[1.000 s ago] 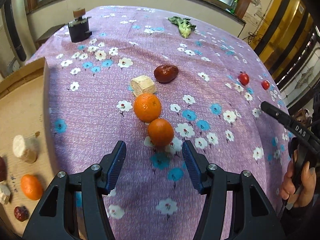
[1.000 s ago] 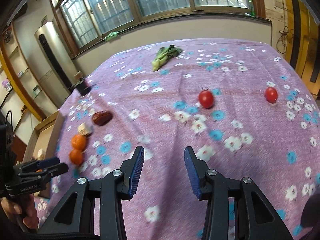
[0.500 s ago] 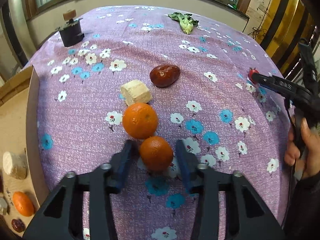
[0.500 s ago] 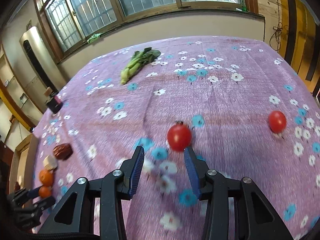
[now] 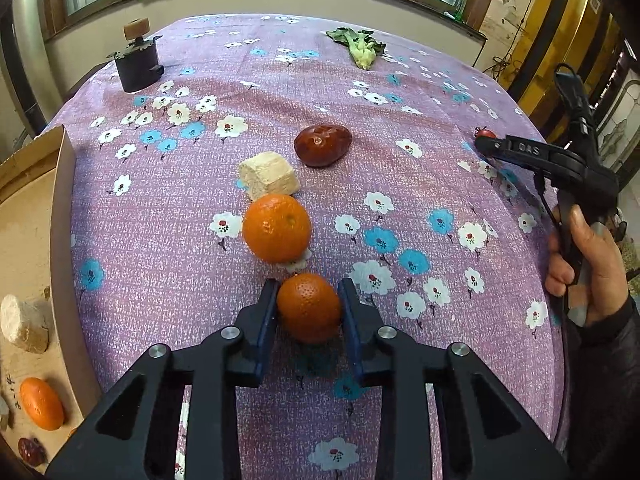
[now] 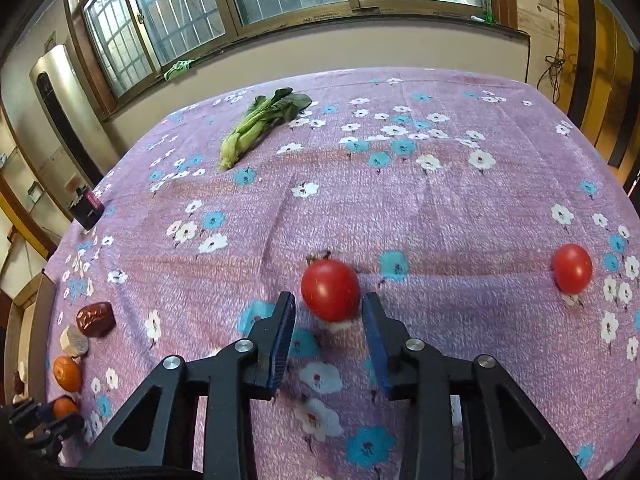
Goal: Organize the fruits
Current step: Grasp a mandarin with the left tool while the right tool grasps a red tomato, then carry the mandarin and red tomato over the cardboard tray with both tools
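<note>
My left gripper (image 5: 308, 292) is shut on a small orange (image 5: 309, 307) resting on the purple flowered tablecloth. A second orange (image 5: 277, 227) lies just beyond it, then a pale beige chunk (image 5: 269, 176) and a dark red date (image 5: 322, 145). My right gripper (image 6: 329, 308) is open, its fingertips on either side of a red tomato (image 6: 330, 289) without touching it. A second tomato (image 6: 572, 268) lies to the right. The right gripper also shows at the right edge of the left wrist view (image 5: 486, 144).
A cardboard box (image 5: 28, 240) at the table's left edge holds an orange, a beige chunk and a date. A leafy green vegetable (image 6: 260, 124) lies at the far side. A small dark pot (image 5: 138, 64) stands at the far left corner.
My left gripper moved forward and closed on the near orange. My right gripper moved forward to the tomato, which now sits between its open fingertips.
</note>
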A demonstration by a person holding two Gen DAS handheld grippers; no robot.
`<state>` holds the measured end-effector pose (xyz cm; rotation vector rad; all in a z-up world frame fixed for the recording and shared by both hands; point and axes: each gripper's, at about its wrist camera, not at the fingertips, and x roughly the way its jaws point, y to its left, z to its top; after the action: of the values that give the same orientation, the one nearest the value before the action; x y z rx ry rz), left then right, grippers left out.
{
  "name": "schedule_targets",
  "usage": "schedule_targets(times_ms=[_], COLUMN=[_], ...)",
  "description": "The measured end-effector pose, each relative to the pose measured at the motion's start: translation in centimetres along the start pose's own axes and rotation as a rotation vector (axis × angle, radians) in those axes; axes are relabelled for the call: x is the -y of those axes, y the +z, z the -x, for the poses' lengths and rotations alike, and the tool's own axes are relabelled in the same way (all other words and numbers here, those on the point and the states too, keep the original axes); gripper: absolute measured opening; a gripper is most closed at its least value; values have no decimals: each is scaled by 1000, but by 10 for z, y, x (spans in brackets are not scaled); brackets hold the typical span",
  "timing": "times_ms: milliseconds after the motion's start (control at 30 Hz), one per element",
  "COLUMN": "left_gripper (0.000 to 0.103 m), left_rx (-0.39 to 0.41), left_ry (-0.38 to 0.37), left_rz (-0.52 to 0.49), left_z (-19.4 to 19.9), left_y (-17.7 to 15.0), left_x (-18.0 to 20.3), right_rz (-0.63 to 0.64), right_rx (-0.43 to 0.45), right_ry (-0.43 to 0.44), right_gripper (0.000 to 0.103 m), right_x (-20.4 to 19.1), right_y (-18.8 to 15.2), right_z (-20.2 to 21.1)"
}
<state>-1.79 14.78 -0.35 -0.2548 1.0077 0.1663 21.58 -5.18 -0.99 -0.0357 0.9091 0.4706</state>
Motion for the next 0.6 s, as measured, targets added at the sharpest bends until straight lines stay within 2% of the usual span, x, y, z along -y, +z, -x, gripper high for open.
schedule_targets(times_ms=[67, 233, 400, 600], left_gripper=[26, 26, 26, 26], left_rx=[1, 22, 51, 103], left_ry=[-9, -22, -31, -29], left_rz=[2, -1, -9, -1], left_z=[2, 13, 31, 64], left_y=[-1, -5, -10, -19], left_x=[-1, -3, -6, -21], right_rz=[3, 0, 32, 77], right_rx=[0, 20, 58, 51], right_ry=[0, 26, 139, 304], right_gripper=[32, 31, 31, 31], right_x=[-1, -9, -43, -98], right_y=[1, -7, -32, -67], right_z=[-3, 14, 62, 101])
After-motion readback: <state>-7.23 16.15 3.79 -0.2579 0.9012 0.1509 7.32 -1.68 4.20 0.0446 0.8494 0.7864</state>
